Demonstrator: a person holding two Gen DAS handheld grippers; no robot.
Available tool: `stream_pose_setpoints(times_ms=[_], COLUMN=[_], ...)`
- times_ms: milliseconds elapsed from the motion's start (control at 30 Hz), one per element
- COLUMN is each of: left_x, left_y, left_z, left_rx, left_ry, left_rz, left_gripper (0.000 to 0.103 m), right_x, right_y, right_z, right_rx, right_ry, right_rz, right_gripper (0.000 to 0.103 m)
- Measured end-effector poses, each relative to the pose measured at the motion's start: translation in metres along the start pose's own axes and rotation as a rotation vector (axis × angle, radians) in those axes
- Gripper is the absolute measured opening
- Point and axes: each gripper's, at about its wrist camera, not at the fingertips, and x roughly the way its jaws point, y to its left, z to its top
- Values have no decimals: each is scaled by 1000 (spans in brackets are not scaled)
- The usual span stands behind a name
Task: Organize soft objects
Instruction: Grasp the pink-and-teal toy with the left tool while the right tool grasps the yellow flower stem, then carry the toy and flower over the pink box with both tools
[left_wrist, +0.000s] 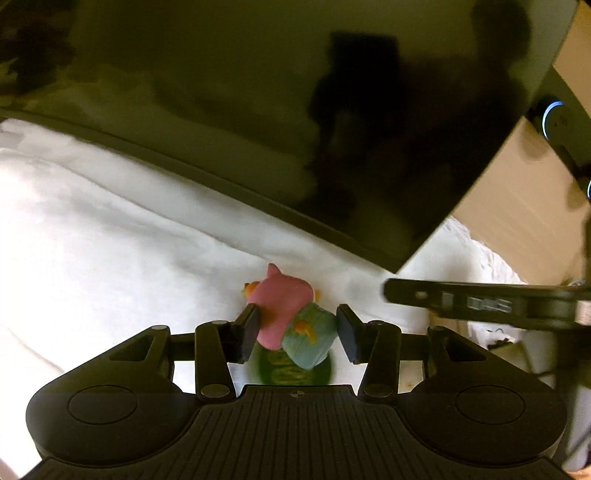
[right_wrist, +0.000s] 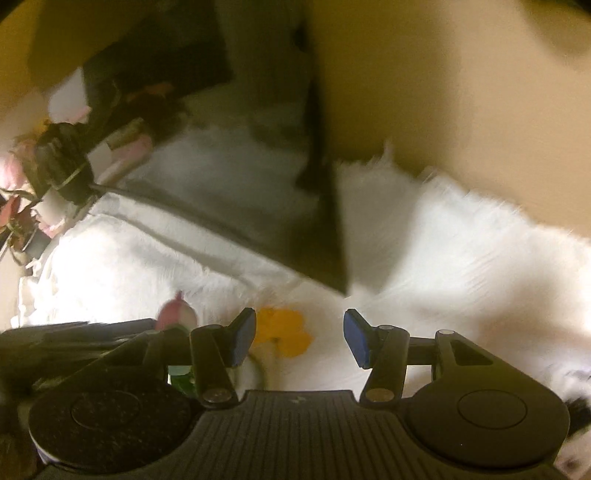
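In the left wrist view my left gripper (left_wrist: 299, 330) is shut on a small plush toy (left_wrist: 284, 299) with a pink body and a teal part (left_wrist: 310, 341); both pads touch its sides. A blurred green striped part (left_wrist: 288, 371) shows just beneath it, above the white furry cover (left_wrist: 110, 240). In the right wrist view my right gripper (right_wrist: 299, 341) stands open over the white furry cover (right_wrist: 461, 258). A yellow soft piece (right_wrist: 282, 334) lies below the gap, nearer the left finger, with no pad on it. The pink toy (right_wrist: 175, 314) shows at the left of that view.
A large dark glossy panel (left_wrist: 332, 129) leans over the fur close behind the toy, and appears again as a dark panel (right_wrist: 277, 206). Pink flowers (right_wrist: 18, 177) stand at far left. A black tool bar (left_wrist: 480, 302) crosses at right. A blue-ringed device (left_wrist: 554, 114) sits beyond.
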Motion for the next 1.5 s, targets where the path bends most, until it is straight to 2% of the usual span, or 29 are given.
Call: stream_pose_setpoints(times_ms=[100,233,367,533,600,667,700,967,1233,1500], left_x=[-6,-2,0,-7,-7,-7,-8,-15,-8,-13], left_y=[24,56,81,93,93,92,88,54,4,-50], left_z=[-6,-15,-23,-34,-35,-36,-36,-26,-20,-29], left_rx=[-11,-31,-65,-65,-61,-56,-53,25,135,214], left_ry=[-11,13,34,37,33,40,41,8,20,19], left_rz=[-3,-11,-29,-66,-82,-95,-97,-162,-163,-195], left_gripper=[50,50,50,50,50,50,50,50,51,51], right_x=[33,69,99,124,131,130,126,27,-50,-104], right_y=[20,33,38,29,23,21,20,28,23,8], right_z=[1,1,1,-2,-6,-8,-8,-9,-25,-41], right_rx=[16,9,13,54,77,61,53,-28,23,59], right_ry=[60,100,140,183,203,191,196,42,-39,-109], right_rz=[-28,-85,-91,-106,-84,-85,-68,-61,-28,-8], right_gripper=[53,53,53,52,40,11,7,7,7,7])
